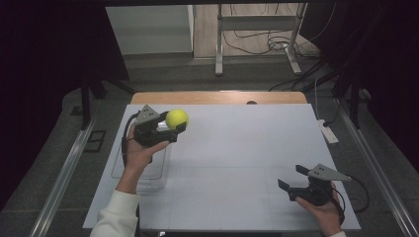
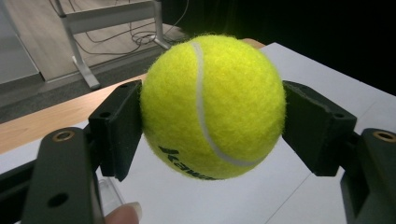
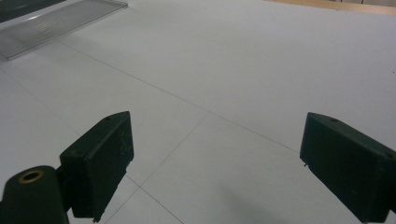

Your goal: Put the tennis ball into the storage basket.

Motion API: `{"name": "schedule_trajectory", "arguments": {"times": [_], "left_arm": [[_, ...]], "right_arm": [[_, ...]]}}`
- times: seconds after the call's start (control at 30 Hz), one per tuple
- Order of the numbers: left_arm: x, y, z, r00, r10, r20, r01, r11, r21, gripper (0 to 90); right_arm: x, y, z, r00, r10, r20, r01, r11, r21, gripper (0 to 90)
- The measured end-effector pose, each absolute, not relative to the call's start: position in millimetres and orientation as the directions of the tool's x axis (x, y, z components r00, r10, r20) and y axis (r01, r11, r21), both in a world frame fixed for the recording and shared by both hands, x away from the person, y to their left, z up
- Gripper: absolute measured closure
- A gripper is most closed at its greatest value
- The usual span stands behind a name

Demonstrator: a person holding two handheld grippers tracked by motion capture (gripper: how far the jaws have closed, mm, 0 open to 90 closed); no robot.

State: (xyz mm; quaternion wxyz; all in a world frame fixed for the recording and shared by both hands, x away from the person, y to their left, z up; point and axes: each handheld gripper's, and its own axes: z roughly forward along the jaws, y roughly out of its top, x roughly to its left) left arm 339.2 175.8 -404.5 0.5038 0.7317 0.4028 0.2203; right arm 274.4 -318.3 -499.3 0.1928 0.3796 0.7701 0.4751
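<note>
Tennis ball (image 1: 176,118) is clamped between the pads of the left tool (image 1: 174,126), held above the far-left part of the bench (image 1: 237,148); clear bin (image 1: 160,170) sits below and nearer the person, just behind that hand. Right tool (image 1: 291,178) is held apart and empty, well off at near right

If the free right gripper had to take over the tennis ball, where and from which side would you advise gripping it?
Grip the tennis ball across its widest middle, on the faces that the left gripper leaves bare: probably from above, with the right gripper turned crosswise to the left one's jaws. The ball is round and fuzzy, so any diameter should hold. The left pads already press on two opposite sides, and it is held clear of the table.
</note>
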Motion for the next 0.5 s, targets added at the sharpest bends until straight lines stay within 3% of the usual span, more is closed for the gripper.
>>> {"name": "schedule_trajectory", "arguments": {"times": [0.5], "left_arm": [[342.1, 187.7, -406.8, 0.537, 0.841, -0.075, 0.376, -0.158, 0.913, 26.3]], "right_arm": [[274.5, -318.4, -499.7, -0.637, 0.768, 0.065, 0.403, 0.260, 0.877, 10.0]]}}
